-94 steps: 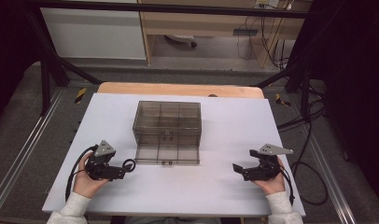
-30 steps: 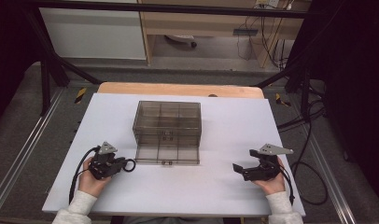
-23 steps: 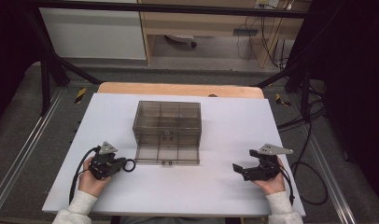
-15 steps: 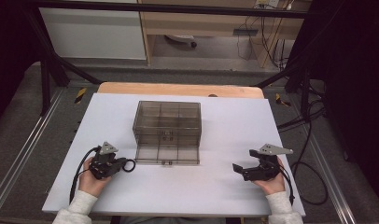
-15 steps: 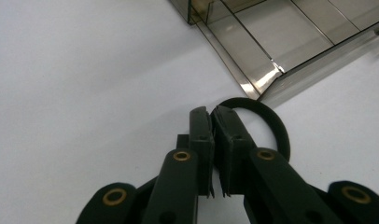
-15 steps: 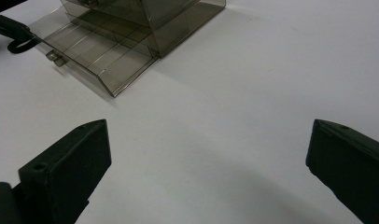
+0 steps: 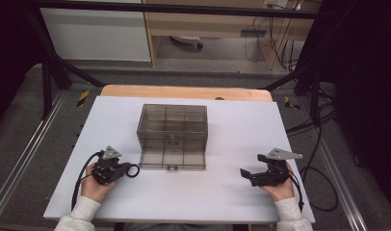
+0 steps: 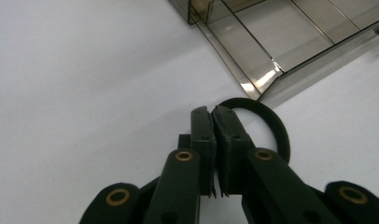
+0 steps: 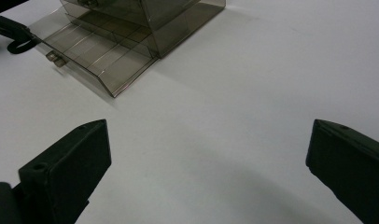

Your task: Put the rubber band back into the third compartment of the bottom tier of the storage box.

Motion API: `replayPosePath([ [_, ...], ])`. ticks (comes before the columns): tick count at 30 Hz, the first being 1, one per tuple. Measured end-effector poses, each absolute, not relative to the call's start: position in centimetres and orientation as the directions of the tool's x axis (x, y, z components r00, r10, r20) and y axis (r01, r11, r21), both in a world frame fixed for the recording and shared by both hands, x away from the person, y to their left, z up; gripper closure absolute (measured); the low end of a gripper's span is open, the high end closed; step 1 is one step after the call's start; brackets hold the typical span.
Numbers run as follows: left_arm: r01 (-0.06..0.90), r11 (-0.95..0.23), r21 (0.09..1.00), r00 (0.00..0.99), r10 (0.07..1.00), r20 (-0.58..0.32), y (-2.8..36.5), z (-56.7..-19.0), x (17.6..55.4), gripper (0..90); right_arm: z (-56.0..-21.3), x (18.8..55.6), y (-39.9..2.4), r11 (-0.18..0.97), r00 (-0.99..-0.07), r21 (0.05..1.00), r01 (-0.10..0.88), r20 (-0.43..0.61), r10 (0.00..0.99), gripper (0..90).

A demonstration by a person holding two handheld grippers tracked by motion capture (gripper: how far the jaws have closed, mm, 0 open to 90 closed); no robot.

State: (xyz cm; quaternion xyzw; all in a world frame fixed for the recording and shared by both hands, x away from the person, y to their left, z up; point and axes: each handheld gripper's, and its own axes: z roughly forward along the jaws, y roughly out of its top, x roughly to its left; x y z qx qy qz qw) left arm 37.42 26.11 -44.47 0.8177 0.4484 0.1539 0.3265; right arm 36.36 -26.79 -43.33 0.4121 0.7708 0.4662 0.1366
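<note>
Since the earlier frames, the left gripper (image 7: 128,170) has slid toward the box (image 7: 172,130) and its jaws have just been closing; they now pinch a black hair band (image 8: 267,126) lying by the open lid's near-left corner. Right gripper (image 7: 246,173) rests agape, empty, near the table's (image 7: 299,139) right edge. Pickup looks done; dropping the band into a compartment remains.

Black hair tie (image 8: 271,122) beside smoky clear organizer box (image 7: 173,129)

The thin loop lies flat on the white bench (image 7: 222,192), pinched at one side, just beside the box's pulled-out bottom drawer (image 7: 172,159).
</note>
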Motion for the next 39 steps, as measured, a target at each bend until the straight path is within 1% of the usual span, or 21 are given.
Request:
replayPosePath([
  [6, 0.623, -0.383, 0.682, 0.557, 0.829, -0.044, 26.30, -44.56, 37.43, 87.2, -43.30, 36.34, -26.79, 0.225, -0.623, 0.832, 0.508, 0.174, 0.763, 0.7],
  [13, 0.632, -0.362, 0.686, 0.555, 0.829, -0.074, 26.56, -44.62, 37.51, 87.9, -43.31, 36.34, -26.78, 0.224, -0.622, 0.831, 0.509, 0.175, 0.763, 0.7],
  [16, 0.628, -0.365, 0.688, 0.548, 0.834, -0.058, 26.49, -44.59, 37.45, 88.1, -43.31, 36.35, -26.78, 0.226, -0.624, 0.832, 0.507, 0.173, 0.762, 0.7],
  [39, 0.613, -0.332, 0.717, 0.543, 0.836, -0.078, 27.02, -43.71, 37.16, 88.2, -43.30, 36.36, -26.81, 0.226, -0.623, 0.832, 0.507, 0.173, 0.763, 0.7],
])
